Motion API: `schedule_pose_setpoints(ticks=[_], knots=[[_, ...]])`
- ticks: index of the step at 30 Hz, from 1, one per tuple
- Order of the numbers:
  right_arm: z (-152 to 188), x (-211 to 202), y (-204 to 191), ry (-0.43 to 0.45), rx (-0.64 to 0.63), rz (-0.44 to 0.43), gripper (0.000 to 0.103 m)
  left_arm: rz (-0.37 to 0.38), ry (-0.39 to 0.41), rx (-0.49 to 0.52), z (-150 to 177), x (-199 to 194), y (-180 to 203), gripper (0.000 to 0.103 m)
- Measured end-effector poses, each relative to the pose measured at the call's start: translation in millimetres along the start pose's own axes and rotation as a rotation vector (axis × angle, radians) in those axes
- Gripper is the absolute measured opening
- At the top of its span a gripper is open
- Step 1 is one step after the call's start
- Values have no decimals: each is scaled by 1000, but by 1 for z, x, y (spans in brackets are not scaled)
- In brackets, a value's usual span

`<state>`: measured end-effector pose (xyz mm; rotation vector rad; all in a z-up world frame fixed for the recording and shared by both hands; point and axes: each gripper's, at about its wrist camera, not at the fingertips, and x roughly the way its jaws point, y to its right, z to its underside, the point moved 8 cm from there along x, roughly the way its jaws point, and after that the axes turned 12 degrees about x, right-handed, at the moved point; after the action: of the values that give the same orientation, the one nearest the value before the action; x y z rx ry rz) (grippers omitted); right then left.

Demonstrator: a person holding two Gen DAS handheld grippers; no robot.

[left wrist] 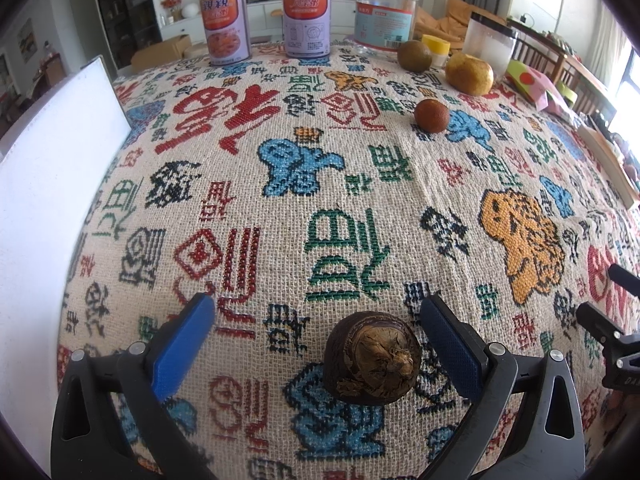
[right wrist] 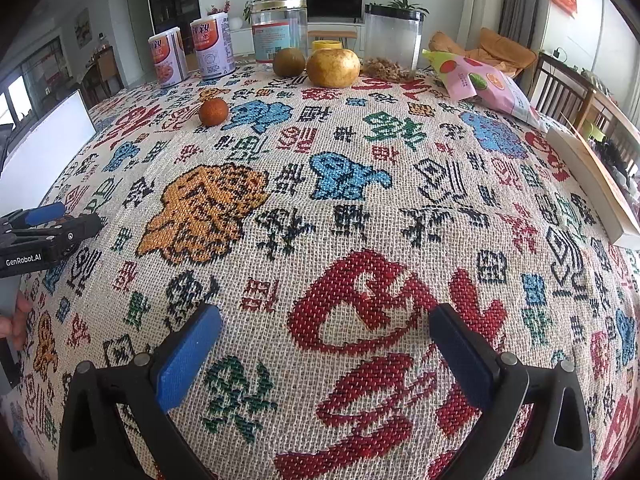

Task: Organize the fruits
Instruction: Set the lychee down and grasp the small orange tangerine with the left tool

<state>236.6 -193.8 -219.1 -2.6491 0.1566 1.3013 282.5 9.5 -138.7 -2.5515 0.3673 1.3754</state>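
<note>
The left hand-held gripper (left wrist: pixel 316 322) is wide open around a brown fruit (left wrist: pixel 372 356), not touching it. The right hand-held gripper (right wrist: pixel 325 330) is open over bare tabletop (right wrist: pixel 360 208), its base cut off.

We see a table (right wrist: pixel 360 208) covered in woven cloth with coloured characters. At its far edge stand two cans (left wrist: pixel 226 24), a clear jar (left wrist: pixel 386 14) and a second clear container (right wrist: pixel 394 40), with a green-brown fruit (left wrist: pixel 414 55) and a yellow fruit (left wrist: pixel 469 73) before them. A small orange-brown fruit (left wrist: pixel 431 115) sits nearer, a dark brown fruit (left wrist: pixel 372 358) nearest, and a pink packet (right wrist: pixel 480 80) lies right.
</note>
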Motion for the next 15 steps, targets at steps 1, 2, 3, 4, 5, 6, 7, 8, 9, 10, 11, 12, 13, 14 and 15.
schedule_pose_setpoints(ticks=[1,2,3,4,5,6,7,8,9,10,11,12,13,14,15], knots=[[0,0,0,0,0,0,103,33,27,-29,-6,-7,6,102],[0,0,0,0,0,-1,103,70,63,-31,-18,-12,14,102],[0,0,0,0,0,0,103,89,86,-10,-33,-14,24,102],[0,0,0,0,0,0,103,75,89,22,-48,-12,32,102],[0,0,0,0,0,-1,103,34,75,56,-64,-5,39,102],[0,0,0,0,0,-1,103,-13,54,97,-80,4,46,102],[0,0,0,0,1,-1,103,-51,46,140,-94,12,54,102],[0,0,0,0,1,-1,103,-71,55,185,-107,21,64,102],[0,0,0,0,0,-1,103,-76,68,223,-118,29,73,102],[0,0,0,0,1,-1,103,-76,71,245,-125,38,79,102],[0,0,0,0,1,-2,103,-64,59,254,-131,48,84,102],[0,0,0,0,1,-1,103,-40,35,252,-135,59,88,102],[0,0,0,0,0,-1,103,-12,11,240,-136,68,90,101],[0,0,0,0,0,-1,103,17,-4,221,-138,75,90,101],[0,0,0,0,1,-1,103,37,-6,200,-138,78,89,95]])
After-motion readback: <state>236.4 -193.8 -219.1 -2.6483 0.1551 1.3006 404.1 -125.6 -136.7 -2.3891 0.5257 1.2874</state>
